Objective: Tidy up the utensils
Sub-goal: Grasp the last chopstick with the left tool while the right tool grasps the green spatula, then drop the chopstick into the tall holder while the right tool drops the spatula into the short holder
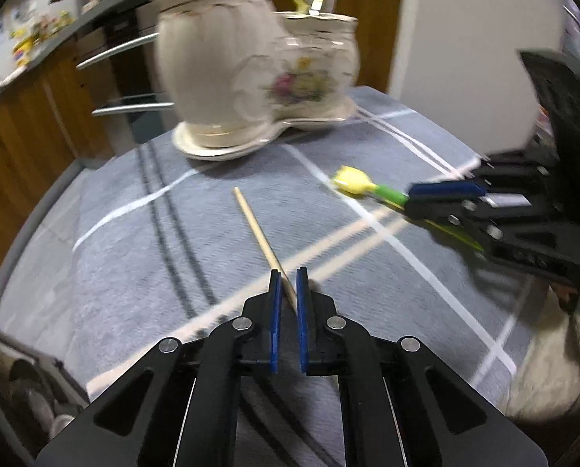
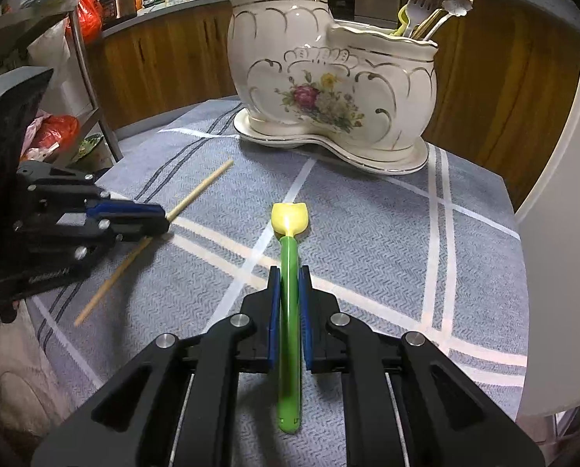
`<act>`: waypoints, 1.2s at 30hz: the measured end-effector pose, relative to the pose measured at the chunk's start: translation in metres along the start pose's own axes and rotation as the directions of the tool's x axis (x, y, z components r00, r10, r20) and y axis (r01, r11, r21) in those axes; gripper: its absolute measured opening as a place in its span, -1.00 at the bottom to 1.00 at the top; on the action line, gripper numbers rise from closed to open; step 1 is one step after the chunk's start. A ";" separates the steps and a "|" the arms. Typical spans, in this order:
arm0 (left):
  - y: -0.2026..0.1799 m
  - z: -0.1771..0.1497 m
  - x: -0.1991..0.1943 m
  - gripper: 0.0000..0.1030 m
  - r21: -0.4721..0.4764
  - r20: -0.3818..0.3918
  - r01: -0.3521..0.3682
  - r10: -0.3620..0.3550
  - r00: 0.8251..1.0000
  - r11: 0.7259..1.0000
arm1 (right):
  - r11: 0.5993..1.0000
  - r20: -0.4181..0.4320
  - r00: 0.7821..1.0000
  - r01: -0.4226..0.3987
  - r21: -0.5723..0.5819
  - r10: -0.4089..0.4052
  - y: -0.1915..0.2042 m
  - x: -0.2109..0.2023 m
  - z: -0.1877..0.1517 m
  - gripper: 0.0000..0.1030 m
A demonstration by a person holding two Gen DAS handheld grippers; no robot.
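A thin wooden chopstick [image 1: 255, 225] lies slanted on the grey checked cloth [image 1: 134, 257]. My left gripper [image 1: 289, 272] is shut on its near part, low over the cloth. The right wrist view shows the same grip from the side, with the left gripper [image 2: 161, 222] on the chopstick [image 2: 200, 188]. My right gripper [image 2: 289, 270] is shut on the green handle of a utensil with a yellow tulip-shaped head [image 2: 289, 249]. In the left wrist view, the right gripper [image 1: 410, 198] holds that utensil [image 1: 387, 194] at the right. A white floral ceramic holder [image 2: 329, 89] with two compartments stands behind.
Forks and a spoon [image 2: 426, 4] stand in the holder's lower right compartment; wooden sticks rise from the taller one. A wooden cabinet front [image 2: 165, 62] curves behind the table. A metal rack with plastic bags [image 2: 56, 132] stands left, and a white wall [image 2: 554, 233] right.
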State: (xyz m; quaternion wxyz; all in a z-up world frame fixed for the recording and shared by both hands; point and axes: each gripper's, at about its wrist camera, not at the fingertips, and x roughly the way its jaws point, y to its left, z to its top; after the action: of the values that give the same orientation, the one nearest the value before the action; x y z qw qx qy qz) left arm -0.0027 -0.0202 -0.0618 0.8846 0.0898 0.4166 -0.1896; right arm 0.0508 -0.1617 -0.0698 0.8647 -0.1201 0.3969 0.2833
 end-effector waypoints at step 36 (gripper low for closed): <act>0.000 0.014 -0.007 -0.90 -0.005 0.116 -0.066 0.066 0.991 0.998 | 0.995 0.225 0.974 -0.042 0.087 0.022 -0.019 -0.033 0.018 -0.82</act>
State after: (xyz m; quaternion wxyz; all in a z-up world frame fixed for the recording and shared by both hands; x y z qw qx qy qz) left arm 0.0032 -0.0228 -0.0478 0.9132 0.0919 0.3613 -0.1647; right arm 0.0556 -0.1821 -0.0339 0.9039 -0.0414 0.3111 0.2905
